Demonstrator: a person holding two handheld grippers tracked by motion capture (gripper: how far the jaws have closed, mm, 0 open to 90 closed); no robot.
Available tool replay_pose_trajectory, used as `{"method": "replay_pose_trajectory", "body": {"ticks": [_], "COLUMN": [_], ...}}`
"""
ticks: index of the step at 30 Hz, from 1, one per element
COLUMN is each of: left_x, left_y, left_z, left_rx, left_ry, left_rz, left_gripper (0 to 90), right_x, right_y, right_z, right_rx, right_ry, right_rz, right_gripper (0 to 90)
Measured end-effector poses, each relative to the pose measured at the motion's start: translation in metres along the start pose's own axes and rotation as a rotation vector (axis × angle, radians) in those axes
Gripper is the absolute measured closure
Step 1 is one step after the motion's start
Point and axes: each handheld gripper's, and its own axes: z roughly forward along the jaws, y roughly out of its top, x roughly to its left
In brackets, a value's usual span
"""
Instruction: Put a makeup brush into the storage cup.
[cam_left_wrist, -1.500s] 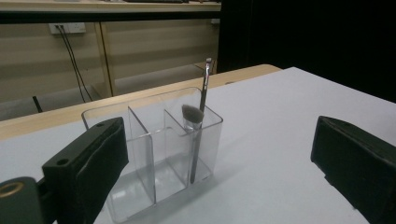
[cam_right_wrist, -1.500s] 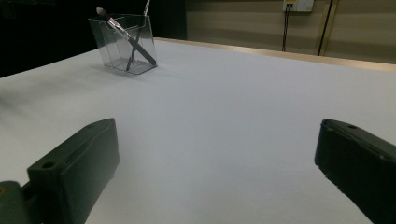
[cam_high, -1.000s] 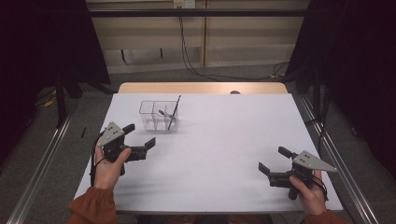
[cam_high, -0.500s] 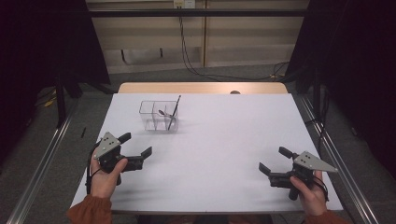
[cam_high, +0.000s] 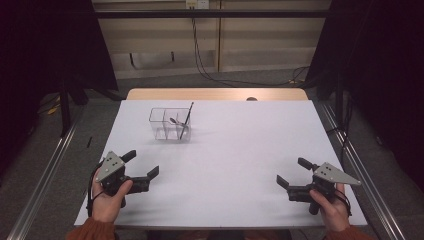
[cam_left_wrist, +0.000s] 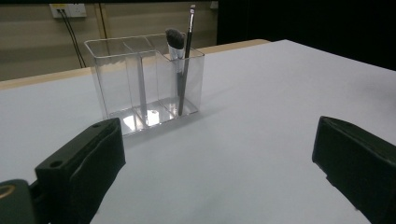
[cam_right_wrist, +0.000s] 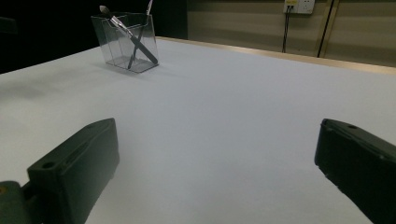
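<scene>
A clear plastic organizer (cam_high: 170, 124) (cam_left_wrist: 144, 84) (cam_right_wrist: 125, 41) with three compartments stands on the white table (cam_high: 240, 145) at the back left. Two makeup brushes (cam_high: 184, 121) (cam_left_wrist: 182, 65) (cam_right_wrist: 133, 39) lean in its right-hand compartment. My left gripper (cam_high: 141, 165) (cam_left_wrist: 219, 172) rests near the front left edge, open, with nothing between its jaws, which face the organizer. My right gripper (cam_high: 295, 172) (cam_right_wrist: 215, 172) sits at the front right, open and empty too.
A wooden strip (cam_high: 215, 94) runs along the table's far edge. Metal rails (cam_high: 45, 170) flank the table on both sides. Cables (cam_high: 200, 55) hang down the back wall to the floor.
My left gripper has drawn back toward the front edge of the table, away from the organizer. The right gripper has stayed in place.
</scene>
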Motion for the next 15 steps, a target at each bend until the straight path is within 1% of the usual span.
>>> {"method": "replay_pose_trajectory", "body": {"ticks": [3, 5, 6, 7, 8, 9, 10, 12, 14, 15], "left_x": [0.001, 0.002, 0.002, 0.002, 0.000, -0.003, -0.005, -0.009, -0.009, -0.008], "left_y": [-0.002, -0.003, -0.004, -0.005, -0.006, -0.006, -0.005, -0.007, -0.010, -0.010], "left_z": [-0.004, -0.007, -0.008, -0.009, -0.011, -0.012, -0.014, -0.016, -0.018, -0.019], "left_rx": [-0.002, -0.001, 0.002, 0.008, -0.001, -0.010, -0.014, -0.003, 0.013, 0.012], "left_ry": [0.018, 0.018, 0.018, 0.015, 0.036, 0.041, 0.033, 0.014, 0.011, 0.014], "left_rz": [-0.007, -0.006, -0.012, -0.007, 0.001, -0.003, 0.008, 0.015, 0.015, 0.006], "left_gripper": [2.5, 2.4, 2.5, 2.4, 2.4, 2.4, 2.4, 2.4, 2.4, 2.5], "right_x": [0.000, 0.000, 0.000, 0.000, 0.000, 0.000, 0.000, -0.001, -0.001, -0.001], "right_y": [0.000, 0.000, 0.000, 0.000, 0.000, 0.000, 0.000, 0.000, 0.000, 0.000], "right_z": [0.000, -0.001, -0.001, -0.001, -0.001, -0.001, -0.001, -0.001, -0.001, -0.001], "right_rx": [0.000, -0.001, -0.002, -0.002, -0.002, -0.002, -0.001, -0.001, -0.004, -0.005], "right_ry": [-0.001, -0.002, -0.002, -0.002, -0.003, -0.002, -0.002, -0.002, -0.004, -0.003], "right_rz": [0.002, 0.001, 0.001, 0.000, -0.001, 0.000, -0.001, -0.003, -0.001, -0.001], "right_gripper": [0.0, 0.0, 0.0, 0.0, 0.0, 0.0, 0.0, 0.0, 0.0, 0.0]}}
